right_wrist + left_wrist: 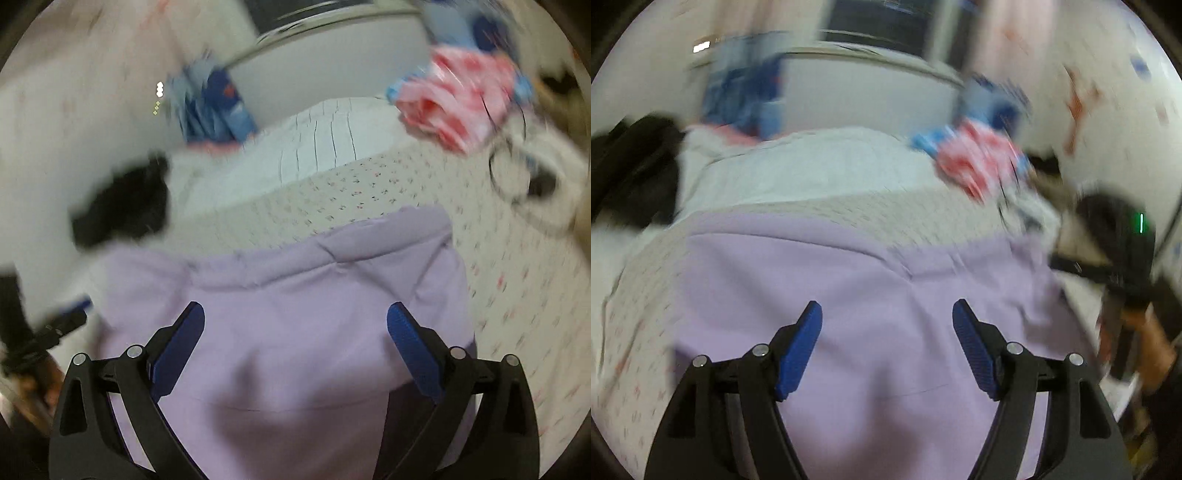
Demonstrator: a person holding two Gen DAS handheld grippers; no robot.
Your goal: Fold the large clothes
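A large lilac garment (849,295) lies spread on a bed with a small-flowered sheet (886,218). My left gripper (886,314) hovers over it, jaws apart, with nothing between the blue pads (798,350). In the right wrist view the same lilac garment (295,314) shows a folded far edge, and my right gripper (295,317) stands wide open above it, its blue pads (413,350) clear of the cloth. The other hand-held gripper (1119,240) shows at the right edge of the left wrist view. Both views are blurred.
A pink and blue heap of clothes (461,99) sits at the far right of the bed, next to a loop of black cable (506,166). A white pleated cover (314,147) lies behind the flowered sheet. A black bundle (125,206) rests at the left. Blue packages (214,107) stand against the wall.
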